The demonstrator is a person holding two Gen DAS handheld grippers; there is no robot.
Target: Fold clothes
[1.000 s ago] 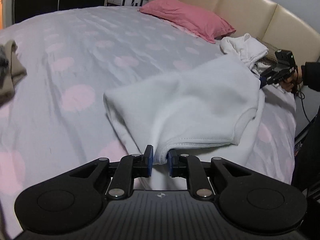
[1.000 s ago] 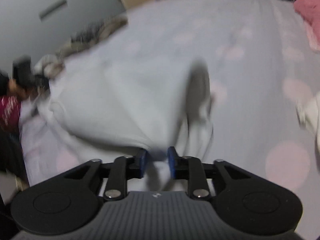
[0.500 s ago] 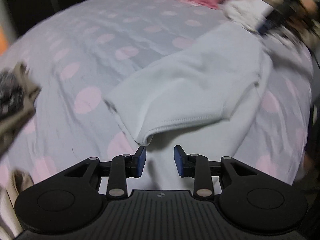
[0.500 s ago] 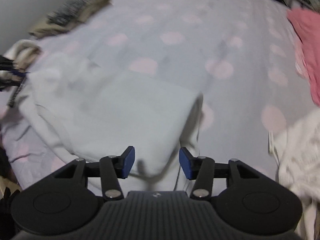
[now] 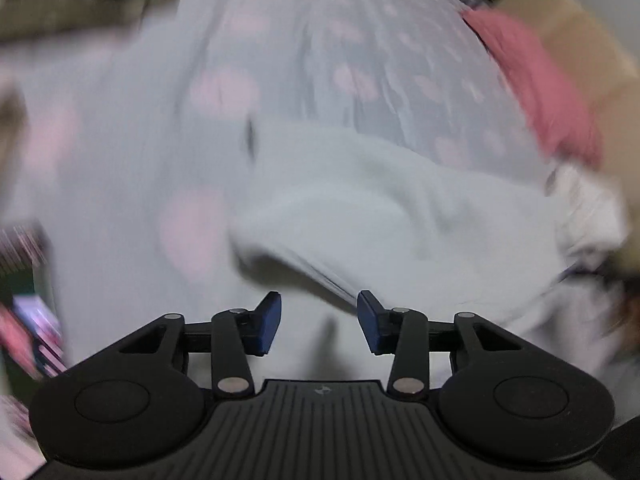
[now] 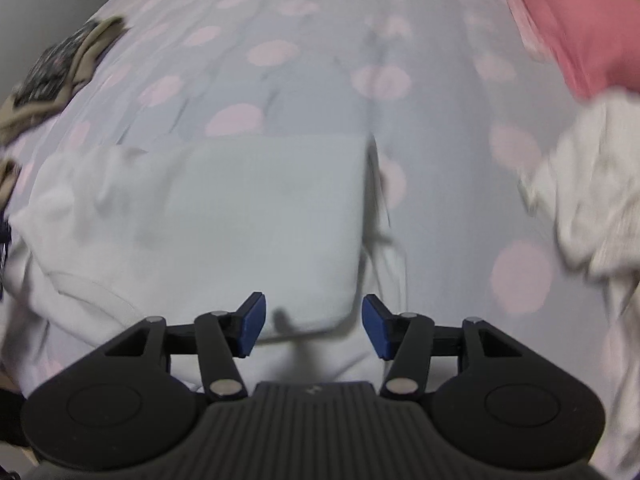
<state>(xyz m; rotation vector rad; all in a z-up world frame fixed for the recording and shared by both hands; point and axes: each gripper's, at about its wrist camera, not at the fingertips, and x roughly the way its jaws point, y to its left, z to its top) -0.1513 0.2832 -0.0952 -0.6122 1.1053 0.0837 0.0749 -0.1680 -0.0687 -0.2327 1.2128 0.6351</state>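
While both views are smeared by motion blur, the main shapes read clearly. Nearest the right wrist camera, the right gripper (image 6: 313, 327) has its blue-padded fingers (image 6: 252, 327) spread wide apart, grasping nothing. Just beyond and partly between them lies the white garment (image 6: 256, 224), folded into a roughly square panel flat on the bed sheet (image 6: 320, 24), which is pale grey with pink dots. The garment's near edge sits just past the fingertips; its right edge is straight, with thin strings trailing beside it. To the garment's right is an open strip of bare sheet, then a crumpled white cloth pile (image 6: 584, 192). Far left of the garment lies a bundle of tan and dark patterned clothes (image 6: 60, 76). Beyond the white pile, at the far right, is a pink pillow (image 6: 576, 20).

In the left wrist view, the left gripper (image 5: 319, 323) is likewise released, fingers wide and holding nothing. The white garment (image 5: 380, 208) lies just ahead, a rounded folded corner raised slightly nearest the fingers. Left of the garment, the bed sheet (image 5: 120, 152) is open. Farther right are the white cloth pile (image 5: 588, 208) and pink pillow (image 5: 536, 88). No containers can be made out.
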